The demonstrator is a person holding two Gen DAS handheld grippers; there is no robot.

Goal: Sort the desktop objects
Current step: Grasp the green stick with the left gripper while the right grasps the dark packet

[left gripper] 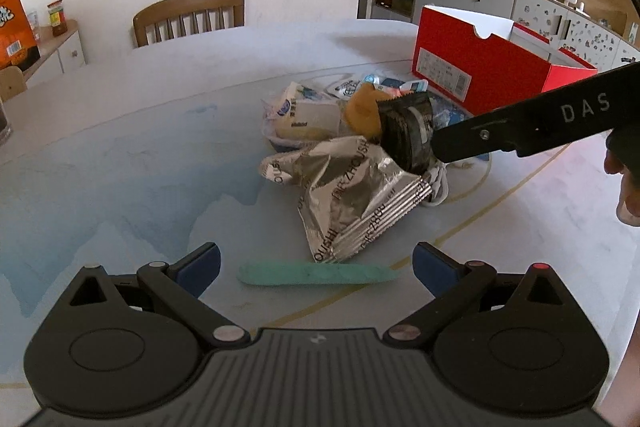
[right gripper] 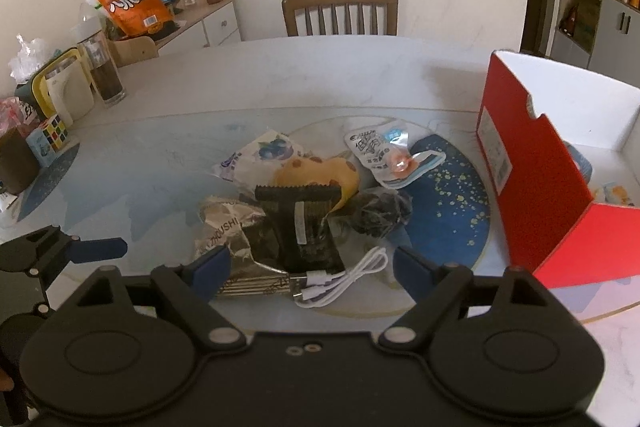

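Across the surface [left gripper: 120,155] centre: a loose pile of snack packets lies beside the red box [left gripper: 480,67], which stands open at the right.
Left gripper [left gripper: 318,263]: fingers released and spread wide, grasping nothing, low over the surface on the near side of the pile.
Green strip [left gripper: 316,274]: flat on the surface, lying crosswise in the gap between the left fingers (contact with either finger not visible).
Right gripper [right gripper: 312,263]: fingers released, set either side of the near end of the dark packet [right gripper: 300,223]; a gap shows on both sides of the packet.
Dark packet, position: on top of the pile, crimped edge facing away from the right wrist camera, overlapping the silver foil packet [right gripper: 224,227].
Silver foil packet, left wrist view: crumpled, nearest pile item to the left gripper.
Yellow cake [right gripper: 316,173]: just behind the dark packet, touching it.
White cable [right gripper: 348,279]: coiled on the surface between the right fingers, just beside the dark packet.
Blueberry-print wrapper [right gripper: 264,151]: far left side of the pile.
White sachet [right gripper: 376,143]: far right side of the pile, near the box.
Red box, contents: a few small items on its floor, too blurred to identify.
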